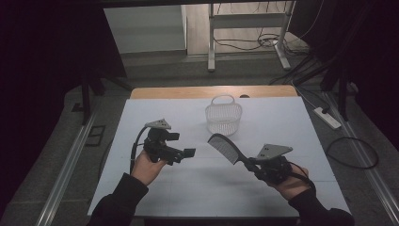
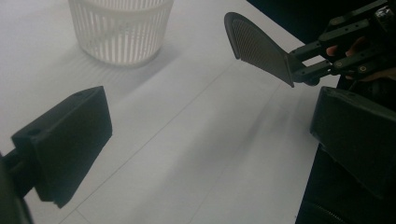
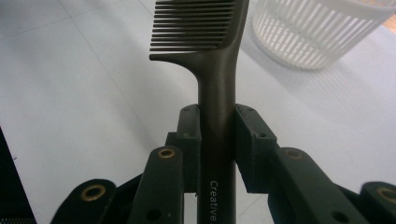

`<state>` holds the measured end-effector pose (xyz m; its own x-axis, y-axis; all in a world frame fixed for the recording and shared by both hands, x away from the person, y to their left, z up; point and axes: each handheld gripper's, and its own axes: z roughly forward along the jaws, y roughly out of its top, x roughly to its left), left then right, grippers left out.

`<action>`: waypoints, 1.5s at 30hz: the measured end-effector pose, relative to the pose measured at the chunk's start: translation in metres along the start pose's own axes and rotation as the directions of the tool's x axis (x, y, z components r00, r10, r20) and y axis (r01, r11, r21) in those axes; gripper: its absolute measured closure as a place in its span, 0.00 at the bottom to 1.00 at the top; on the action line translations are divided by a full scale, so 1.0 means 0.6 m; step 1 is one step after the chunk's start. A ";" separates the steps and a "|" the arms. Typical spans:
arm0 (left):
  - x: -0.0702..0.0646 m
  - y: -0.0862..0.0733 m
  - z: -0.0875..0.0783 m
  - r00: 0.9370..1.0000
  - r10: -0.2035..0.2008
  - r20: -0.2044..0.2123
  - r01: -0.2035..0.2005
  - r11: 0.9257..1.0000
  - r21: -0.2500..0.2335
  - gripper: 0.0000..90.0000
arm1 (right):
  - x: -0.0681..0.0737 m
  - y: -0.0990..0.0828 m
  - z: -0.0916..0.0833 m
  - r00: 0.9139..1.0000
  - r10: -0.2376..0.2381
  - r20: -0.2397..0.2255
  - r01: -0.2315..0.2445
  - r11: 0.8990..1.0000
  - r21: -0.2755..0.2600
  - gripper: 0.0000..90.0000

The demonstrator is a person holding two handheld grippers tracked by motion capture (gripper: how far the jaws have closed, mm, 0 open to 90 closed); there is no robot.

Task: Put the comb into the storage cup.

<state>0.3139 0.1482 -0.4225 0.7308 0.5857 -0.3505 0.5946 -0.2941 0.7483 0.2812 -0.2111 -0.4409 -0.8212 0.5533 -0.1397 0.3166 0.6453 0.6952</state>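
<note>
On the white table (image 1: 141, 188), going left to right, the left gripper (image 1: 181, 153) comes first. Its jaws are spread wide with nothing between them, held up over the table. Next comes the white basket (image 1: 223, 117), standing upright near the far edge. Then there is the dark comb (image 1: 226, 147). The right gripper (image 1: 254, 168) pinches the comb by its handle, and the teeth end points up toward the basket without touching it.
</note>
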 end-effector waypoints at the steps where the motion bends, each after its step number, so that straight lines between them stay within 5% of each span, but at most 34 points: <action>1: 0.001 0.000 0.001 1.000 0.001 0.000 -0.001 1.000 0.004 0.00 | 0.003 0.001 0.001 1.000 -0.005 -0.004 0.005 1.000 0.002 0.80; 27: -0.001 0.002 0.014 0.998 -0.021 0.062 0.020 1.000 0.019 0.00 | 0.051 0.017 0.022 0.994 -0.099 -0.055 0.097 0.995 -0.037 0.80; 45: -0.001 0.006 0.029 0.990 -0.071 0.122 0.068 0.997 0.026 0.00 | 0.079 0.029 0.024 0.983 -0.168 -0.070 0.162 0.983 -0.084 0.80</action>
<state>0.3214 0.1337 -0.4297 0.7225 0.5081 -0.4688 0.6513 -0.2728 0.7081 0.2544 -0.1663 -0.4455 -0.8936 0.3993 -0.2050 0.1386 0.6799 0.7201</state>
